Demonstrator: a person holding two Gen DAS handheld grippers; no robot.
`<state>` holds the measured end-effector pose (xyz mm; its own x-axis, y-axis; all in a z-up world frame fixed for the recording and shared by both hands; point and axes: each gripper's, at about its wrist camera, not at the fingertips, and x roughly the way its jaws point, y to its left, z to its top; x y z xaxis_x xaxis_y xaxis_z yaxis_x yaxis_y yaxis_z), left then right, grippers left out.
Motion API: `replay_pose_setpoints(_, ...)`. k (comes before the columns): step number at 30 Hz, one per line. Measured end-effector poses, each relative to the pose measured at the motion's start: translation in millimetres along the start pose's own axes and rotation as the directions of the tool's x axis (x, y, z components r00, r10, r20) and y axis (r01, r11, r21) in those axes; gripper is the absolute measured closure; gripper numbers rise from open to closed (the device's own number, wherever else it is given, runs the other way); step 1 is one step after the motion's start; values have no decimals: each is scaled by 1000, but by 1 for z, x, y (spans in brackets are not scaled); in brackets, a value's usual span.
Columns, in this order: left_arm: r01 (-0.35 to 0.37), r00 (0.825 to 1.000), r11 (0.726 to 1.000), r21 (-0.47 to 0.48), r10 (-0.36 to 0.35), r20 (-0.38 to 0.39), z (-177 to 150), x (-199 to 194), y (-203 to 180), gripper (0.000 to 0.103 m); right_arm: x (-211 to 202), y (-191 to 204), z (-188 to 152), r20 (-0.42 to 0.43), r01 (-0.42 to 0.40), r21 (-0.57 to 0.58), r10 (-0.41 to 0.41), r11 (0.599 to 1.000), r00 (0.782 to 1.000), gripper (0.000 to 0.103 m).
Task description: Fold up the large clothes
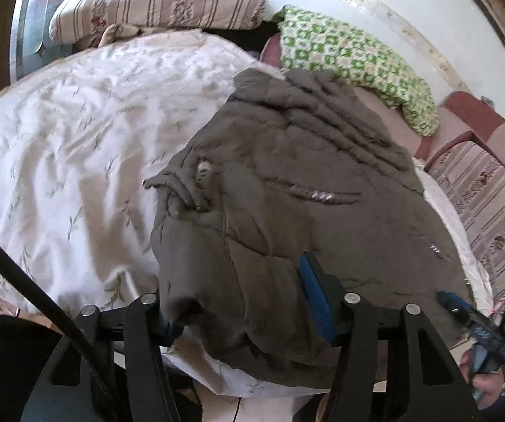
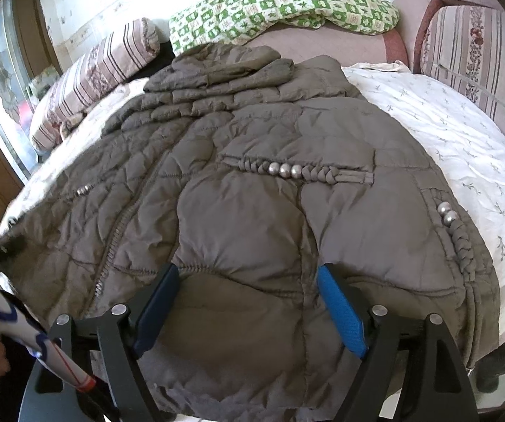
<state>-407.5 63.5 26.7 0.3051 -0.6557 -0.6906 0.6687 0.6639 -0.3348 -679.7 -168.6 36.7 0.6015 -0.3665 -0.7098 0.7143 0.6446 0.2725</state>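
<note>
A grey-brown quilted jacket lies spread on the bed, front up, with braided trim and silver beads across the chest. My left gripper is closed on a bunched fold at the jacket's lower left corner. Its right blue pad presses the fabric; the left pad is hidden behind the fold. My right gripper stands open over the hem at the lower right, its blue pads wide apart with flat fabric between them. The right gripper also shows at the edge of the left wrist view.
A white leaf-print bedspread covers the bed. Striped pillows and a green-checked blanket lie at the far side. A striped cushion stands at right. A sleeve shows at lower left.
</note>
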Motion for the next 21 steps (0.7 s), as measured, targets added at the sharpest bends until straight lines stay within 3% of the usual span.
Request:
replay_pose_setpoints(4,-11,1000,1000,-8,11,9,0,-1,4,49,-25,-21,12,76,-46,101,38,994,996,18)
replay_pose_setpoints(8,-32,999,999,-24,32,17,2,-5,11,48,-54,-70,23,166,-28,251,-15,968,986,18)
replay_pose_setpoints(11,-28,999,999,-43,29,27,5,-10,17,47,-61,-112,18,150,36,373,-98,927,984,18)
replay_pose_setpoints(14,-37,999,997,-71,38,21,6,-11,25,45,-64,-150,2,128,32,495,-109,868,986,18)
replay_pose_setpoints(18,-9,1000,989,-149,8,-13,7,-5,42,42,-52,-173,-17,93,-36,605,-26,796,995,18)
replay_pose_setpoints(21,11,999,986,-165,-17,-38,5,1,43,41,-45,-169,-26,93,-97,628,49,772,994,20)
